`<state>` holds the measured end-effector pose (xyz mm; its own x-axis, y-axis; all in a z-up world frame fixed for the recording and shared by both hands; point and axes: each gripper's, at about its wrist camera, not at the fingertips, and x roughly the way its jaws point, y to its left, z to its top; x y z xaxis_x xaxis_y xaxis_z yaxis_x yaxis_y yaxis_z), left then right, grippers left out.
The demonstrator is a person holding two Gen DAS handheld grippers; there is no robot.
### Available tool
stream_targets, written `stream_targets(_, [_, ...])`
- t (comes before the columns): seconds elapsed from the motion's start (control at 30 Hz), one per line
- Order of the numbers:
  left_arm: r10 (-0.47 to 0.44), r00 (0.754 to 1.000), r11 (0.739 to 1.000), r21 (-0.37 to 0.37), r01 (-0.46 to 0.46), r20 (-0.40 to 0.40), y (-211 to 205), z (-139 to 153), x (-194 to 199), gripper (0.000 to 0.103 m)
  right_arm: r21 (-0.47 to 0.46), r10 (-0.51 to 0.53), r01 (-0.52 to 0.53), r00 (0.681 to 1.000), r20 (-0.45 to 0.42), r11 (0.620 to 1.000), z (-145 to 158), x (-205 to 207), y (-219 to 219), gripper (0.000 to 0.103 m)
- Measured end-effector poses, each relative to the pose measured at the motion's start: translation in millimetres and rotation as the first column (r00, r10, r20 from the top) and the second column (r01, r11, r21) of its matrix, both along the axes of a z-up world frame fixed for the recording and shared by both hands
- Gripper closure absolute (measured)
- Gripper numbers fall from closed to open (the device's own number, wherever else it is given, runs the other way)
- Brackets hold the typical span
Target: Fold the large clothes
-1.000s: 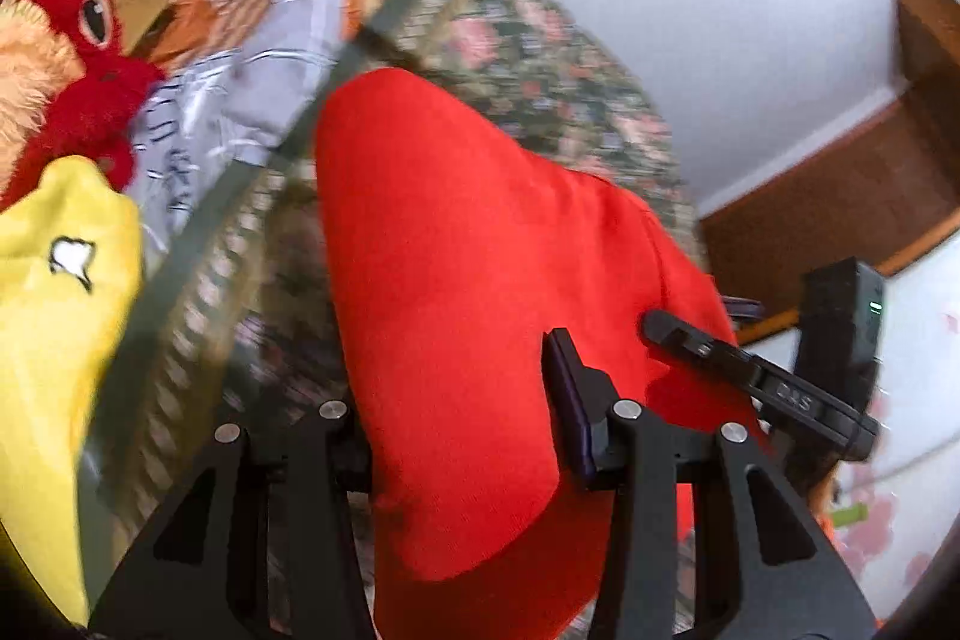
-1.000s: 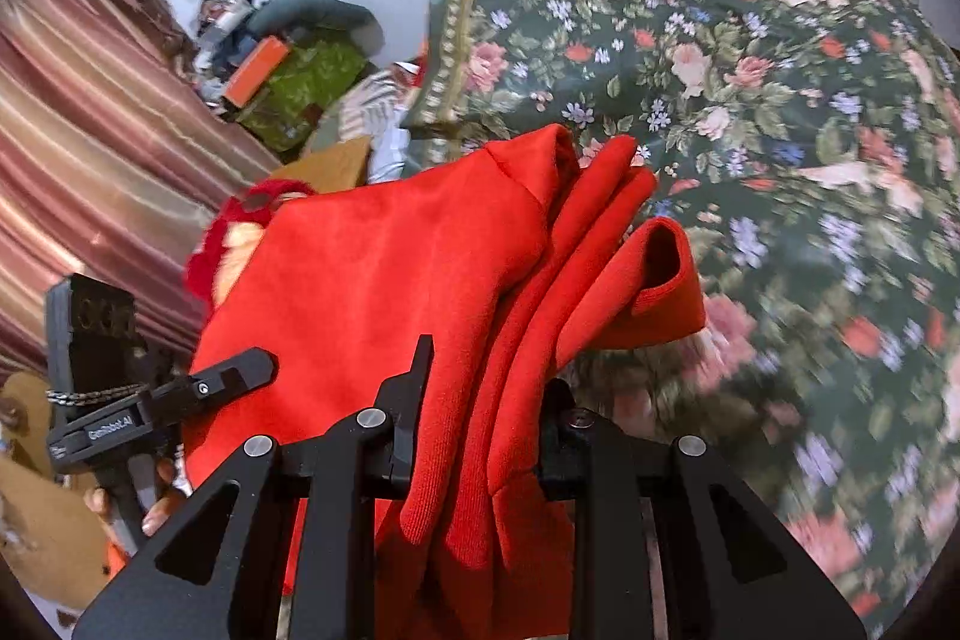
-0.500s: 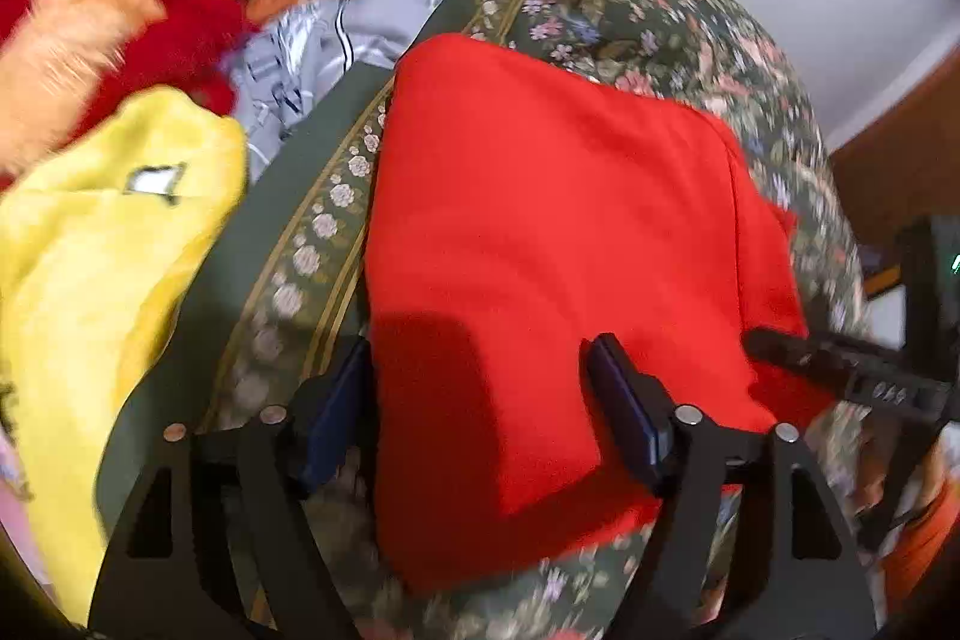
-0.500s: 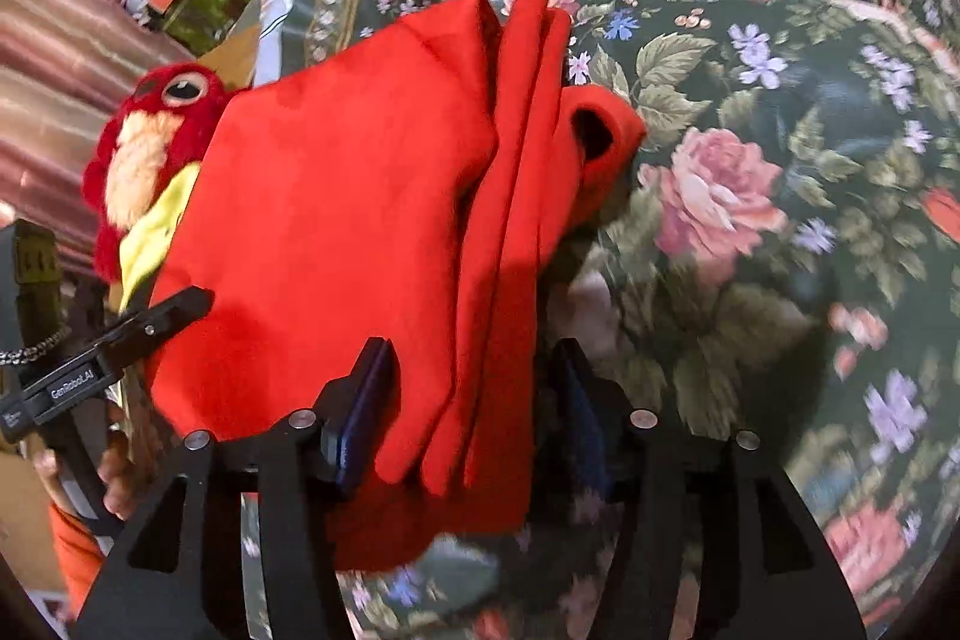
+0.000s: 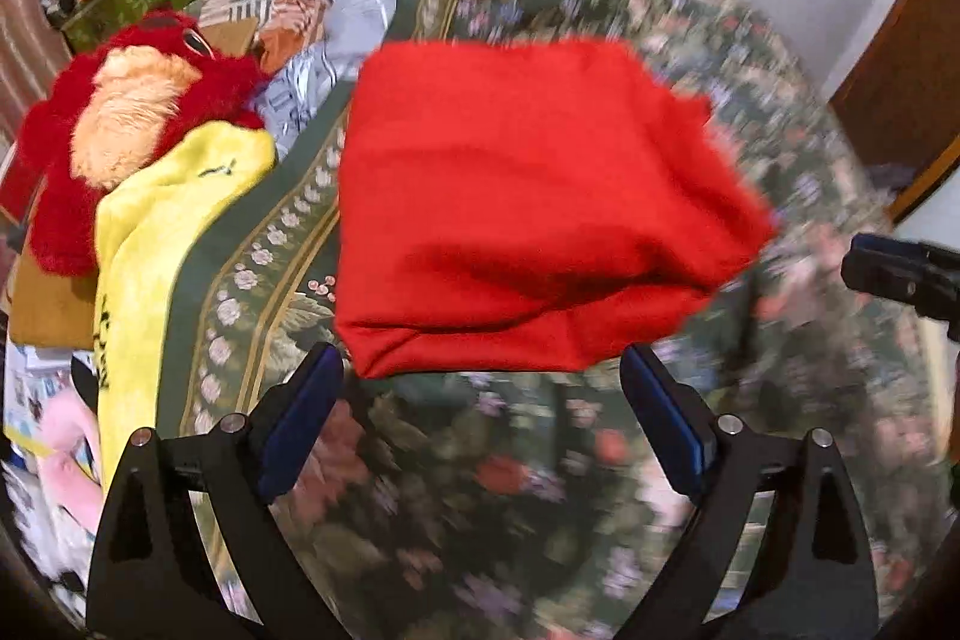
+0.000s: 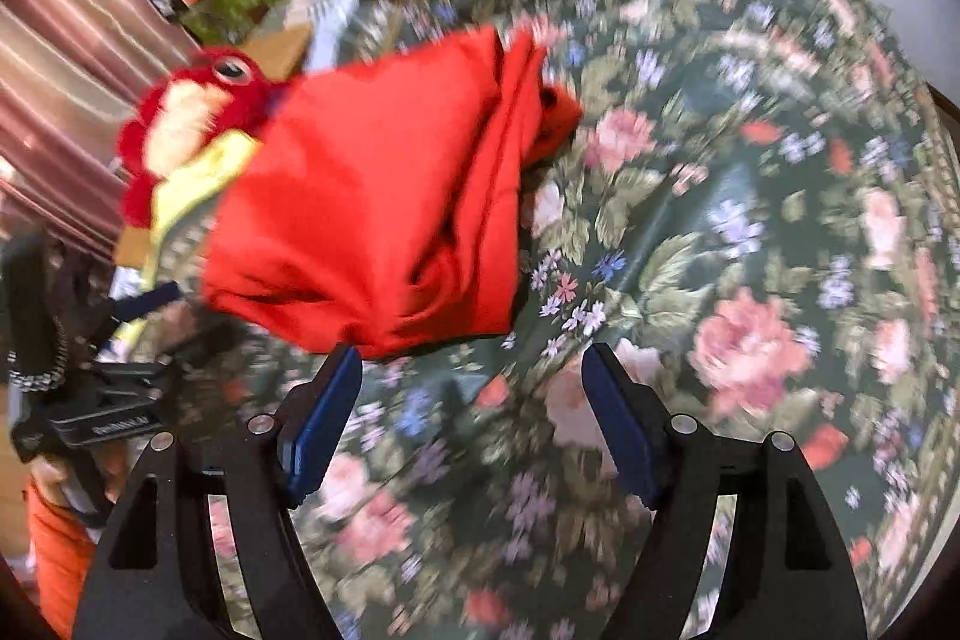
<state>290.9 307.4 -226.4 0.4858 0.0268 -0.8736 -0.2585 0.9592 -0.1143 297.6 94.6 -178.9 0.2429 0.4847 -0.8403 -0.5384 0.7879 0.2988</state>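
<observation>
Here, a folded red garment point(image 5: 528, 214) is lying on a floral bedspread point(image 5: 540, 490), just beyond both grippers; the left gripper point(image 5: 480, 400) and right gripper point(image 6: 471, 394) are opening, nothing between them. The loose bunched edge nearest the right gripper is likely slumping and undoing the fold

A red plush toy point(image 5: 90, 124) lies on a yellow towel point(image 5: 162, 232) beside the floral bedspread point(image 6: 750, 220).
</observation>
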Motion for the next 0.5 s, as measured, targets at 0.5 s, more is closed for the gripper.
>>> stream_targets(0.5, [-0.032, 0.833, 0.994, 0.102, -0.029, 0.553, -89, 217, -153, 0.009, 0.324, -0.031, -0.139, 0.883, 0.469, 0.936, 187, -149, -59, 0.030])
